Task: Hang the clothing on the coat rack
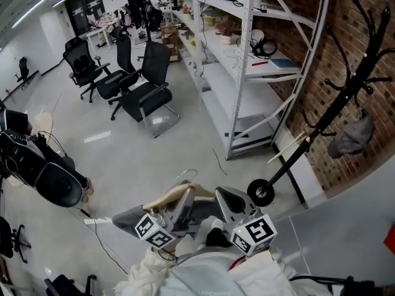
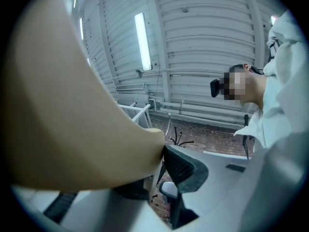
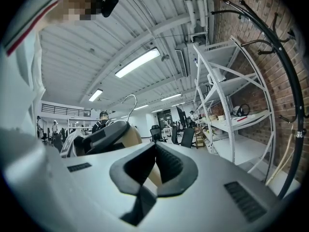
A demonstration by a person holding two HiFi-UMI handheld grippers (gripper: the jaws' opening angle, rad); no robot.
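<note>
The wooden hanger (image 1: pixel 171 196) is held low in front of the person, its long axis running side to side between the two grippers. Its metal hook (image 1: pixel 188 175) stands up and away from the body. A grey garment (image 1: pixel 129 217) is draped on it and sags off the left end.

The left gripper (image 1: pixel 179 207) is clamped on the hanger; in the left gripper view the tan wood fills the left side, pressed against the ribbed black pad (image 2: pixel 181 166). The right gripper (image 1: pixel 225 200) is clenched on the hanger's other arm, and a sliver of tan wood shows pinched in the narrow gap of its jaws in the right gripper view.

The black coat rack (image 1: pixel 345 94) stands well off to the right against the brick wall (image 1: pixel 321 73), with a grey cloth item (image 1: pixel 353 135) on one lower hook. A pale stick (image 1: pixel 289 148) leans across its pole. White metal shelving (image 1: pixel 247 54) rises just left of the rack. Black office chairs (image 1: pixel 148 91) stand farther out on the floor.

The only print I can see is the square black-and-white markers on the gripper cubes; there is no writing I can read.
</note>
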